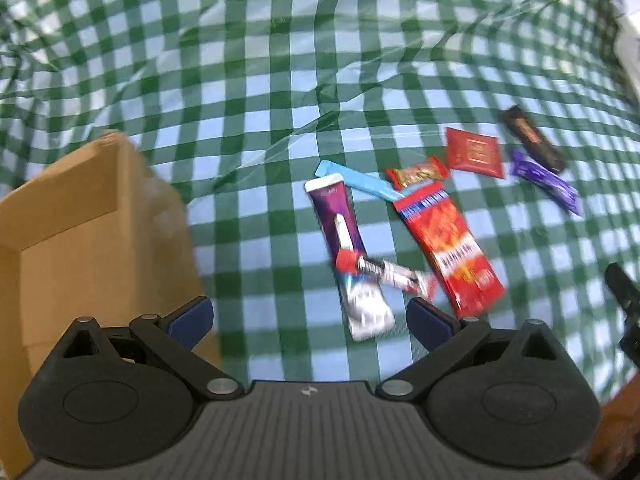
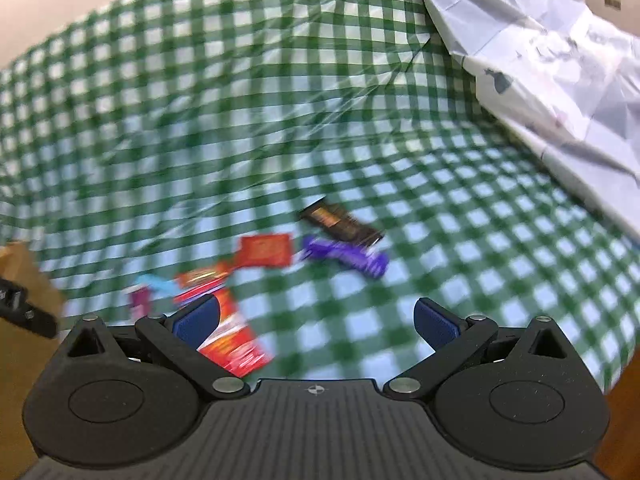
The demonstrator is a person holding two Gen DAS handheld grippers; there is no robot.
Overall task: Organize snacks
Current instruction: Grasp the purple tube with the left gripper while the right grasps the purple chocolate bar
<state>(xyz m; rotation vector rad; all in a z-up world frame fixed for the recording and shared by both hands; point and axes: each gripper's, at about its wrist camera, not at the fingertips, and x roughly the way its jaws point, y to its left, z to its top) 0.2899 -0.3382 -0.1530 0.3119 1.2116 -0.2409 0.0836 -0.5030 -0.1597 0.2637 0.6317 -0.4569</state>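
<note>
Snack packets lie on a green checked tablecloth. In the left wrist view I see a long purple and white packet, a small red and white bar lying across it, a long red packet, a light blue stick, a small red candy, a red square sachet, a purple wrapper and a dark brown bar. My left gripper is open and empty, just short of the purple and white packet. My right gripper is open and empty, above the cloth, near the purple wrapper and brown bar.
An open cardboard box stands at the left, beside the left gripper; its corner shows in the right wrist view. A crumpled white plastic sheet covers the right edge of the table. The right gripper's edge shows at the far right.
</note>
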